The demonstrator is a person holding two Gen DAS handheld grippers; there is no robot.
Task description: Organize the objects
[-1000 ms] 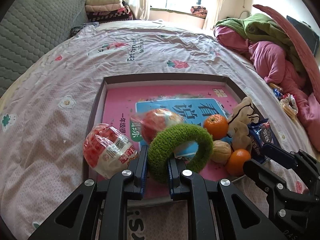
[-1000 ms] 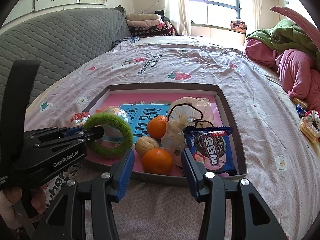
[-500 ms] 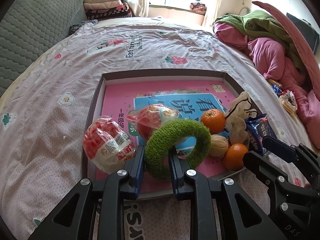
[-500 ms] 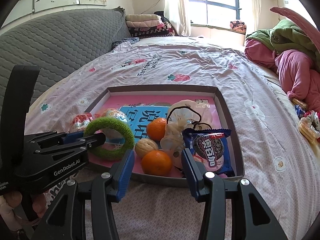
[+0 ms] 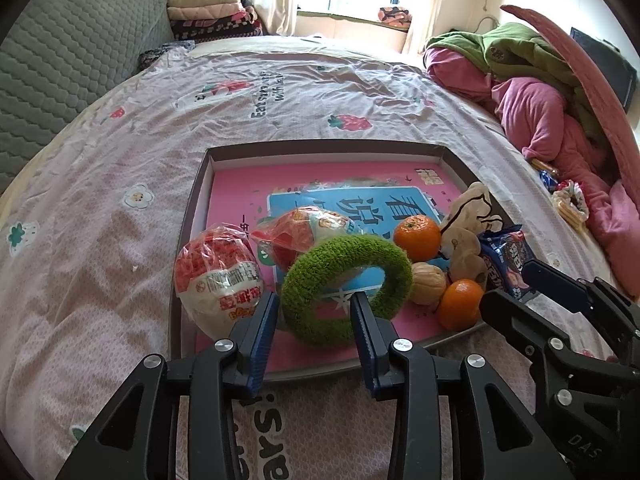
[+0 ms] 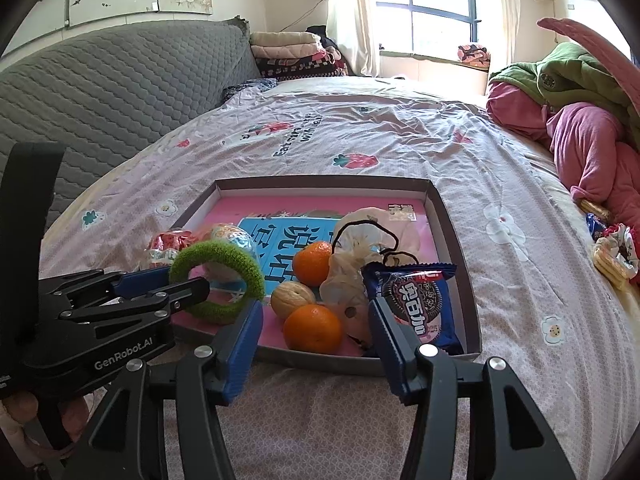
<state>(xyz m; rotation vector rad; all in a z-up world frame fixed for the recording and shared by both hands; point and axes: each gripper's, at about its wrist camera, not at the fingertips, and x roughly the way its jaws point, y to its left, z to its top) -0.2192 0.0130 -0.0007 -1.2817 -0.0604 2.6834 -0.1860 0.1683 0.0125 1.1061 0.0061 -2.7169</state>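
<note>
A shallow brown tray [image 5: 192, 216] with a pink book as its floor lies on the bed. A green fuzzy ring [image 5: 340, 276] rests at the tray's near edge, also seen in the right wrist view [image 6: 224, 268]. My left gripper [image 5: 314, 320] is open with its jaws on either side of the ring's near part. My right gripper [image 6: 316, 336] is open and empty in front of the tray's near wall [image 6: 320, 360]. In the tray lie two wrapped snack balls [image 5: 218, 276], two oranges [image 6: 314, 328], a walnut [image 6: 292, 298], a beige pouch [image 6: 356, 268] and a cookie packet [image 6: 416, 300].
The bed has a pink printed sheet [image 6: 360, 140]. A grey quilted headboard [image 6: 100, 92] stands at the left. A heap of pink and green clothes [image 6: 580, 120] lies at the right, with small snack packets [image 6: 612, 256] beside it. Folded blankets [image 6: 296, 52] are stacked at the back.
My left gripper has opened and let go of the green ring, which now lies lower at the tray's near edge. The right gripper has barely moved.
</note>
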